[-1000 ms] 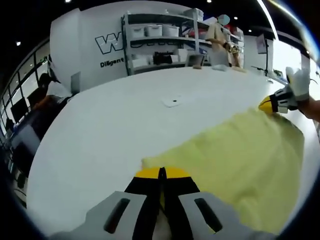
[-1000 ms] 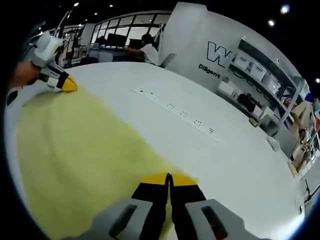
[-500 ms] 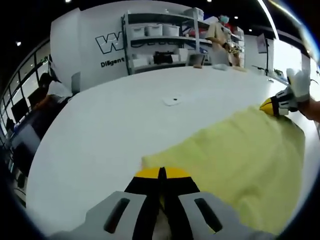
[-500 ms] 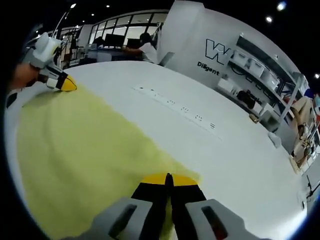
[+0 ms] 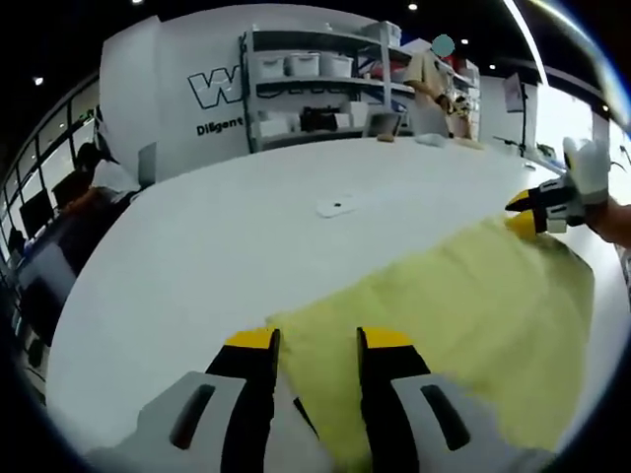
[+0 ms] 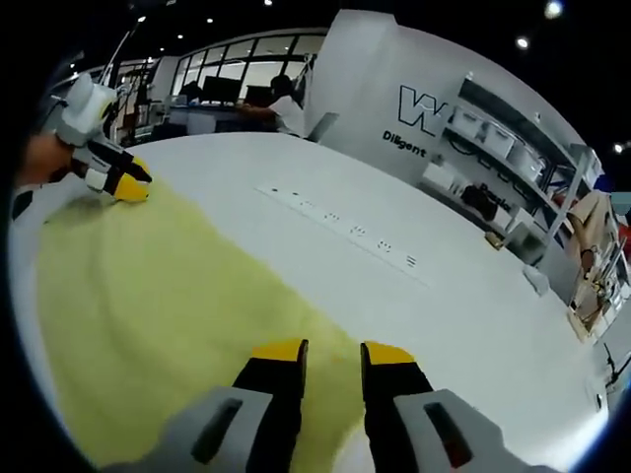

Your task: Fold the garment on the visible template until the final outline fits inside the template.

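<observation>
Pale yellow fabric garment (image 5: pixel 463 305) lies flat on the white table (image 5: pixel 217 246); left gripper (image 5: pixel 315 340) and right gripper (image 6: pixel 330 348) gape apart over its corners, apparently between folds; regrasping likely follows.

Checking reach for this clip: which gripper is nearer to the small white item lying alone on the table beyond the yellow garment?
Hard to call; probably left. The white item lies ahead of the left gripper past the garment edge; the right gripper sits off to its side at the far corner.
</observation>
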{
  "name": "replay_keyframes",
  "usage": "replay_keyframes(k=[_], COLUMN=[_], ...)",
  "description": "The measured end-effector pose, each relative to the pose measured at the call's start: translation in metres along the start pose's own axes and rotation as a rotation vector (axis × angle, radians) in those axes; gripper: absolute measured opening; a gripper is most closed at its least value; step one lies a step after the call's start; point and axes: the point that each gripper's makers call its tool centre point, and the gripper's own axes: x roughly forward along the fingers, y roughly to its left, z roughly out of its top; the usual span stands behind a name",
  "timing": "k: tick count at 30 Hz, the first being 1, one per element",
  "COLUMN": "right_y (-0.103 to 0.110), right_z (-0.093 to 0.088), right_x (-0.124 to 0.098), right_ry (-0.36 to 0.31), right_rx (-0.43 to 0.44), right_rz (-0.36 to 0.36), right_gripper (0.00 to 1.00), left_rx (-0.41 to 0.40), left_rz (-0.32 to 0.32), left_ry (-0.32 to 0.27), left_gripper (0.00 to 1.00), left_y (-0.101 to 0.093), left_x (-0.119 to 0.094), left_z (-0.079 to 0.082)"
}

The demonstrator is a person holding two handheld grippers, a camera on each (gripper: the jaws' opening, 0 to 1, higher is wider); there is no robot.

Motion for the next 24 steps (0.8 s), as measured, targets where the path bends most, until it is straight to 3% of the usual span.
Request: replay_keyframes(k=[4, 7, 9, 15, 21, 24], right_y=[0.003, 0.007, 0.008, 0.009, 0.012, 0.013], right_z=[0.001, 0.003, 0.001, 0.006, 0.007, 0.008], right_x=[-0.002, -0.002, -0.003, -0.004, -0.008, -0.011], right_ry=[-0.012, -0.022, -0.012, -0.019, -0.012, -0.019], right_rx=[0.018, 0.043, 0.04, 0.083, 0.131, 0.191], right_rz=[0.007, 0.022, 0.02, 0.018, 0.021, 0.031], right_gripper=[0.24, 0.37, 0.35, 0.48, 0.53, 0.56], left_rx=[-0.007, -0.006, -0.012, -0.016, -0.026, -0.028], left_rz=[-0.017, -0.022, -0.026, -0.027, -0.036, -0.037], left_ry=[-0.016, -0.025, -0.026, -0.036, -0.041, -0.04], left_gripper=[0.37, 0.41, 0.41, 0.49, 0.58, 0.6], left_y=[-0.006, -0.008, -0.009, -0.011, -0.016, -0.018], left_x=[-0.001, -0.002, -0.003, -0.006, -0.01, -0.012], left_z=[0.003, 0.005, 0.006, 0.01, 0.012, 0.012])
